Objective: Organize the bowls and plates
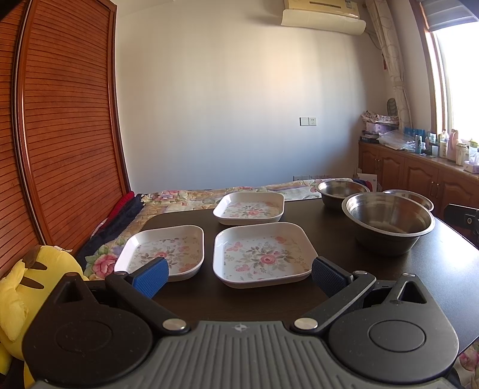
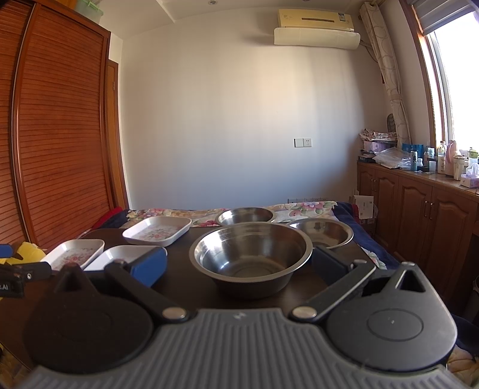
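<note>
Bedroom setup here: dark wooden table (image 1: 389, 269) sitting at the foot of a bed with a floral bedspread (image 1: 185, 199), slatted wardrobe (image 1: 60, 134) looming on the left, air conditioner (image 1: 323, 15) hanging high on the back wall, cabinets (image 2: 419, 209) running under the window on the right. Yellow plush toy (image 1: 27, 284) peeking in at the lower left of the left wrist view. Three square floral plates lying flat and separate on the table's left half: near-left plate (image 1: 163, 251), near-centre plate (image 1: 260, 257), far plate (image 1: 250, 208). Three steel bowls sitting upright on the right half: big bowl (image 2: 251, 254) nearest, far-left bowl (image 2: 245, 216) and far-right bowl (image 2: 321, 232) behind it, the last two looking close to the big one, though can't tell if rims are touching. Left gripper (image 1: 239, 276) hovering wide open, blue pads flanking the near edge of the near-centre plate, gripping nothing; left pad overlapping the near-left plate in view, contact unclear. Right gripper (image 2: 239, 263) also spread wide, one pad on each side of the big bowl, looking just beside its rim, not clamping anything.
</note>
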Available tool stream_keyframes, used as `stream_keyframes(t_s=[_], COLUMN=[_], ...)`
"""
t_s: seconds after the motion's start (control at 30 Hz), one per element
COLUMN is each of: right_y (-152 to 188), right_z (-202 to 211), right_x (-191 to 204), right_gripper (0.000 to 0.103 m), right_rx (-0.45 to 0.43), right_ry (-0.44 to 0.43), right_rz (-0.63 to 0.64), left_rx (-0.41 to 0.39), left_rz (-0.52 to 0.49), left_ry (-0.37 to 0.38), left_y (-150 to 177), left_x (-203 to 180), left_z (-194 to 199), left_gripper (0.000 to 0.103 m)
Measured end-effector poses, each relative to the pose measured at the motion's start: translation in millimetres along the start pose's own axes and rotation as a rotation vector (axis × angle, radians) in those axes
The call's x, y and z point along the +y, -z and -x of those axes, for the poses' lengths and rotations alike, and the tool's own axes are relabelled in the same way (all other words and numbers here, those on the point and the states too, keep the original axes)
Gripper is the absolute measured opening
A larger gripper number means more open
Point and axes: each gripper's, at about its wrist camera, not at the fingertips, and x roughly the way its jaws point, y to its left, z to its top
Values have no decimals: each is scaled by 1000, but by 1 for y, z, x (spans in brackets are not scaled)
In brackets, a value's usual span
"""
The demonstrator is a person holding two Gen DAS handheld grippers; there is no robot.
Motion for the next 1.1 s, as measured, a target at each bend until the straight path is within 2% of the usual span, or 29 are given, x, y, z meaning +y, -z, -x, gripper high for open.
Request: stream_keyframes(t_s=[0.83,1.1], right_y=[5,3], right_z=[-6,-12], right_x=[0,6], right_gripper=[103,103], right_rx=[14,35], right_ry=[-6,-42], right_rz=[2,5], left_rx=[32,54], left_rz=[-6,-8], left_ry=[14,35], left_y=[3,1], left_x=[1,4], left_z=[-11,-22], left_gripper=[103,103])
